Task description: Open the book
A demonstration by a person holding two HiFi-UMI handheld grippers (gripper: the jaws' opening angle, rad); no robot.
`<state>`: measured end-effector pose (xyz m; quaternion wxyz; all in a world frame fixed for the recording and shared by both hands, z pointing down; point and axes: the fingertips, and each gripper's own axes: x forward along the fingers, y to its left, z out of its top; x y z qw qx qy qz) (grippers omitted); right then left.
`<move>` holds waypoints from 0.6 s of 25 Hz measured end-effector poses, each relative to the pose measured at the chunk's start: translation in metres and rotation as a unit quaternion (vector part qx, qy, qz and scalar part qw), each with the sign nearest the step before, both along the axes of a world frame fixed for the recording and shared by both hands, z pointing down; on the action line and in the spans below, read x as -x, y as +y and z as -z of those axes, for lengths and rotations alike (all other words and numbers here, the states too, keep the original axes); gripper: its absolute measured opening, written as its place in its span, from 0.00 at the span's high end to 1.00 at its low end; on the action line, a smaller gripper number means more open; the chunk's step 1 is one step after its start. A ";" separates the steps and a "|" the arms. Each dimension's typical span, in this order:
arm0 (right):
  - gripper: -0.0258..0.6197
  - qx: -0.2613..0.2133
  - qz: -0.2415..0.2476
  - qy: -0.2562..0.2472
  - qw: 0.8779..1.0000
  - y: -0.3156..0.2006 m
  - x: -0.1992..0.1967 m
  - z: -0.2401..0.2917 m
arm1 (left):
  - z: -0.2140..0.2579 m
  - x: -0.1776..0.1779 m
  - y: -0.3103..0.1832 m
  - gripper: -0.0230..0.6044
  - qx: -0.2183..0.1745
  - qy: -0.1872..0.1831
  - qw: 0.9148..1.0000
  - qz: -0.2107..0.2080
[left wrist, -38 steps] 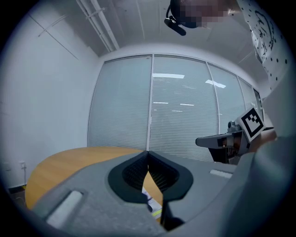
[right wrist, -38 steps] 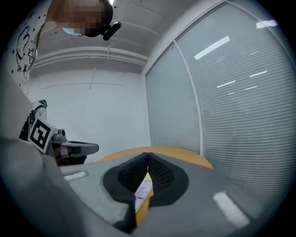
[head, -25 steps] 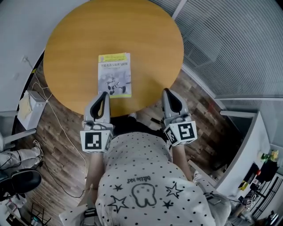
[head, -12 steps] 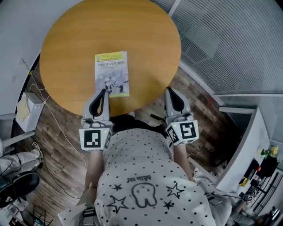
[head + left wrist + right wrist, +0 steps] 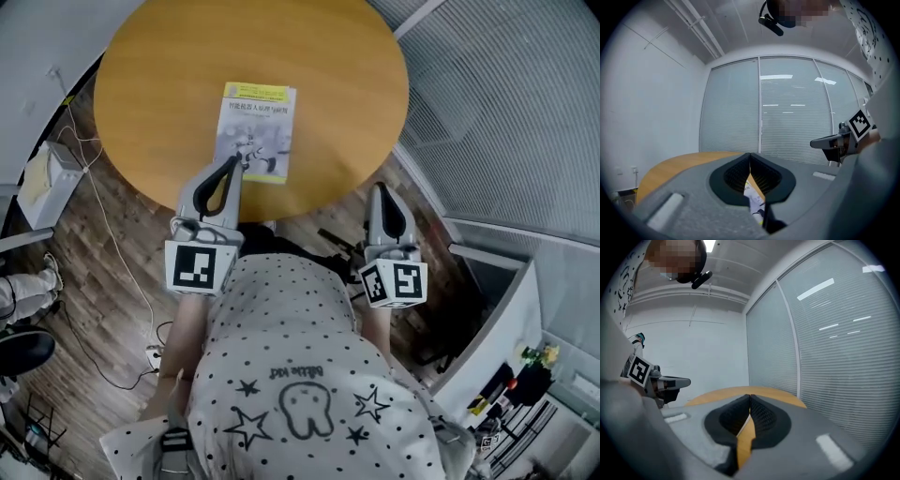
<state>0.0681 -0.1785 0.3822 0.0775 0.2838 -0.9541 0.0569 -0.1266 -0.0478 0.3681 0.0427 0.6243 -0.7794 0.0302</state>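
Note:
A closed book [image 5: 256, 131] with a yellow-and-grey cover lies flat on the round wooden table [image 5: 169, 84], near its front edge. My left gripper [image 5: 231, 162] is shut and empty, its tip over the book's near-left corner. The left gripper view shows the jaws [image 5: 750, 155] meeting, with a strip of the book [image 5: 753, 200] in the gap below them. My right gripper [image 5: 382, 189] hangs just off the table's near-right edge, apart from the book. Its jaws [image 5: 750, 396] also meet with nothing between them, and the table [image 5: 740, 393] lies ahead.
A white box [image 5: 42, 183] and loose cables [image 5: 103, 234] lie on the wood floor left of the table. A glass wall with blinds [image 5: 506, 103] runs along the right. The person's dotted shirt [image 5: 300, 375] fills the lower middle of the head view.
My left gripper has edged forward, so its tip now overlaps the book's near-left corner. The right gripper has stayed where it was. The head camera has shifted a little.

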 end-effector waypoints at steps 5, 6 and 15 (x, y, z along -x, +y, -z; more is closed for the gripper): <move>0.95 -0.002 0.002 0.004 1.000 0.005 0.003 -0.001 | 0.001 0.000 0.007 0.95 -0.009 0.008 1.000 0.003; 0.95 -0.002 0.002 0.005 1.000 0.006 0.003 -0.002 | 0.000 -0.001 0.008 0.95 -0.008 0.008 1.000 0.002; 0.95 0.006 -0.003 -0.003 1.000 0.012 0.000 -0.001 | -0.003 0.005 0.016 0.95 0.003 -0.004 1.000 0.012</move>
